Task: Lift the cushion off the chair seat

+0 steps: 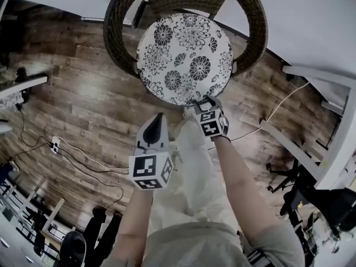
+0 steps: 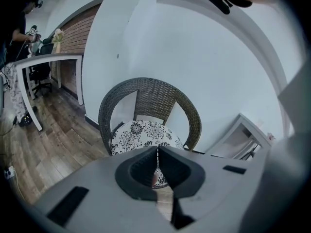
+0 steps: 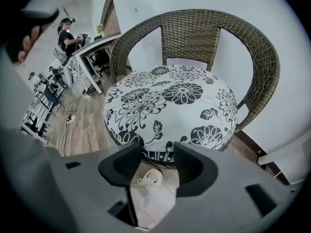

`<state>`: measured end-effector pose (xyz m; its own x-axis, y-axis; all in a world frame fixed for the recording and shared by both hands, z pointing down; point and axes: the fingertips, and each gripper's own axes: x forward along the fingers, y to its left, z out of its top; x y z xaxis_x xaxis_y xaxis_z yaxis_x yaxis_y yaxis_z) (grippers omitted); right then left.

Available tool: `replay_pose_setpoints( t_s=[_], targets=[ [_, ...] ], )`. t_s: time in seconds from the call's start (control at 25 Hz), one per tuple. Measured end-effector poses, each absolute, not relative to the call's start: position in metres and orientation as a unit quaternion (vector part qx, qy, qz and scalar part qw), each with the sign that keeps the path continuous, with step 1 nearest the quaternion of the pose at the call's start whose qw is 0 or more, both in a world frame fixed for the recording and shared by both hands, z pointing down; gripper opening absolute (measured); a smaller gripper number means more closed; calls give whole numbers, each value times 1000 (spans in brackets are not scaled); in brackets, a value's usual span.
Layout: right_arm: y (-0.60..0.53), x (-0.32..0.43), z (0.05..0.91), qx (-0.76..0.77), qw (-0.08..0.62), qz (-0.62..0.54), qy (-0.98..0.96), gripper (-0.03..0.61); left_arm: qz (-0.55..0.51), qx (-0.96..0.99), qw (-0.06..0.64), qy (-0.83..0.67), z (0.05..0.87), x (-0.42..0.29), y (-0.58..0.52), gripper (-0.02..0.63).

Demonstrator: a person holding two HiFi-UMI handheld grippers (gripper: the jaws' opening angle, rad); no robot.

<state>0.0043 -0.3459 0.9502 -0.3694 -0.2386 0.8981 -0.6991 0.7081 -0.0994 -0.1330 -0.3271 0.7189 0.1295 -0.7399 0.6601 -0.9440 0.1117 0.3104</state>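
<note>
Lying flat on the seat of the wicker chair (image 1: 118,24), the round flowered cushion (image 1: 184,57) fills the seat from the backrest to the front rim and has not been lifted. Being round, it has no long axis to line up with, so any part of the rim would serve as a place to grip.

The right gripper (image 1: 204,102) is the nearer one. In the right gripper view its jaws stand wide apart with nothing held; the cushion's near edge (image 3: 165,152) sits just beyond their tips, and a shoe (image 3: 146,178) and the wooden floor (image 3: 87,125) show through the gap. Whether the tips touch the fabric I cannot tell. The cushion lies ahead of them and slightly above, so a short push forward would probably bring the rim between them.

The left gripper (image 1: 158,118) hangs well back, with its jaws pressed together on nothing and the cushion (image 2: 143,135) well apart ahead of it.
</note>
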Motion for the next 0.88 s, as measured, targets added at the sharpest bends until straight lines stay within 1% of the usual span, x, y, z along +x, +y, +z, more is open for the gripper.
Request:
replay_pose_setpoints(
  t_s=[0.12,0.2,0.32,0.36,0.44,0.64,0.88],
  targets=[
    [-352,0,951,301,479,246,-787,191,138,650,374,-647,719,-141,-332,9],
    [-357,1,949,304,484,236,-786,168,136,649,376,-648,718,-145,-332,9],
    [-358,5,949,308,495,238,-776,63,135,649,375,-648,716,-146,-331,9],
    [-356,6,949,309,496,248,-773,51,135,650,373,-648,714,-146,-330,9],
    [-353,7,943,312,493,261,-769,41,134,653,370,-647,709,-147,-329,9],
    [-347,1,918,315,488,245,-776,34,123,658,360,-650,691,-150,-327,9],
    [-338,-8,871,332,469,234,-784,32,112,670,341,-650,652,-156,-319,9]
  ],
)
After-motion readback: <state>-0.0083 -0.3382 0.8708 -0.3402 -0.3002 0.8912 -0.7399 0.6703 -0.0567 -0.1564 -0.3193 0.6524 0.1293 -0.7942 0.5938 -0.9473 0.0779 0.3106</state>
